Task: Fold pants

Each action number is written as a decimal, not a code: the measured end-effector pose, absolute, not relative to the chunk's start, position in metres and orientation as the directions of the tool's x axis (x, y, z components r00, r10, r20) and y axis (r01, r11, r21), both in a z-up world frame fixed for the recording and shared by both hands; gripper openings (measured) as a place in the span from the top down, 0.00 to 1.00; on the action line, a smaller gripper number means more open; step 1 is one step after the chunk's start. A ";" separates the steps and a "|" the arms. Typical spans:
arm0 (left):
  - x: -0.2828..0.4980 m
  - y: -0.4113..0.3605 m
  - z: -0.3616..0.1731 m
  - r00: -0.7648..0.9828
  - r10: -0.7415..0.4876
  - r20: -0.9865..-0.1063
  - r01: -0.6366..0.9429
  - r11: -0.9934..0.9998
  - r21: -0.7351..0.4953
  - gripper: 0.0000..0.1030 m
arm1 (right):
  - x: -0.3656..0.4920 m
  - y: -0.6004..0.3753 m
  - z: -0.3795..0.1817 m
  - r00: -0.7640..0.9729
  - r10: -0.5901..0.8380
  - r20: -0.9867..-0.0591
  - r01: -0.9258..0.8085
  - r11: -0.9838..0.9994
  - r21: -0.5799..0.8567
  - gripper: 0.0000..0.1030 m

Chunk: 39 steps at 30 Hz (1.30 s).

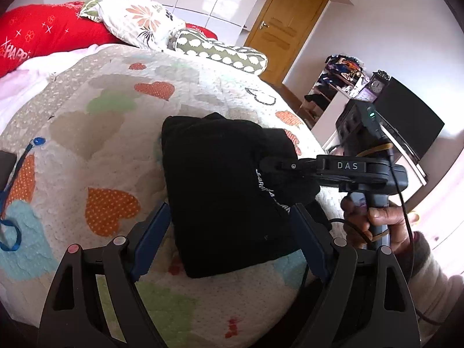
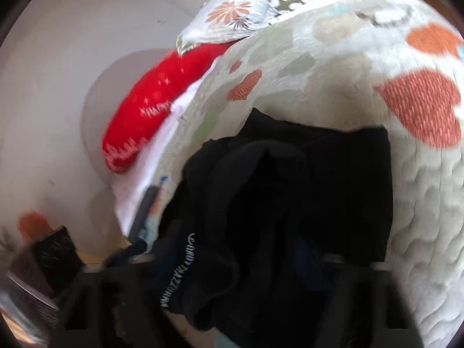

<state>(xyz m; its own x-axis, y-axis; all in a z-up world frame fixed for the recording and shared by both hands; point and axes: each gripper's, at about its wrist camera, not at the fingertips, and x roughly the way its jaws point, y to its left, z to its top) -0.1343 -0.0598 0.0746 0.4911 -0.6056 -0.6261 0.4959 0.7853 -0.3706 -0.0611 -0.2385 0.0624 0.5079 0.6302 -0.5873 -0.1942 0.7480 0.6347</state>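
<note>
Black left gripper (image 1: 229, 246) at lower centre of the left wrist view: 2 dark blue pads (image 1: 150, 240) on black, triangular-cutout finger arms, 4 round pinkish caps at the pivots. Black right gripper (image 1: 268, 164) at right of that frame: flat body marked "DAS" in white letters, 1 small silver screw near the tip, dark grip wrapped with yellowish bands, box on top with a green light, thin black cable trailing down. Hand (image 1: 374, 223) at lower right, cuffed in a grey and cream sleeve (image 1: 435, 284). Right wrist view: blurred black frame only.
</note>
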 end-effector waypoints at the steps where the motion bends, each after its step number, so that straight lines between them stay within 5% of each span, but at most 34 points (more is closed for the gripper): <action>1: -0.135 -0.062 0.077 0.486 -0.611 -0.624 0.501 0.780 -0.374 0.18 | -0.066 -0.239 0.069 0.525 0.631 -0.571 -0.219 0.749 0.626 0.77; 8: -0.132 -0.083 0.089 0.496 -0.620 -0.608 0.523 0.772 -0.361 0.18 | -0.107 -0.264 0.098 0.631 0.531 -0.566 -0.236 0.826 0.512 0.81; 13: -0.118 -0.110 0.055 0.454 -0.558 -0.695 0.497 0.806 -0.322 0.18 | -0.096 -0.281 0.062 0.587 0.475 -0.655 -0.122 0.852 0.509 0.79; 15: -0.115 -0.114 0.044 0.444 -0.510 -0.737 0.480 0.830 -0.285 0.18 | -0.092 -0.283 0.057 0.570 0.449 -0.688 -0.085 0.865 0.494 0.64; 18: -0.116 -0.106 0.049 0.441 -0.525 -0.728 0.479 0.823 -0.304 0.18 | -0.105 -0.293 0.074 0.611 0.403 -0.681 -0.060 0.882 0.468 0.60; 24: -0.094 -0.099 0.084 0.532 -0.505 -0.680 0.461 0.846 -0.267 0.18 | -0.117 -0.291 0.119 0.715 0.368 -0.595 -0.113 0.900 0.421 0.60; 33: -0.016 -0.131 0.042 0.477 -0.369 -0.798 0.341 0.914 -0.219 0.18 | -0.063 -0.251 0.086 0.629 0.295 -0.719 -0.142 0.953 0.267 0.66; 39: -0.020 -0.127 0.040 0.476 -0.375 -0.796 0.339 0.913 -0.227 0.18 | -0.067 -0.262 0.077 0.634 0.333 -0.698 -0.140 0.937 0.320 0.67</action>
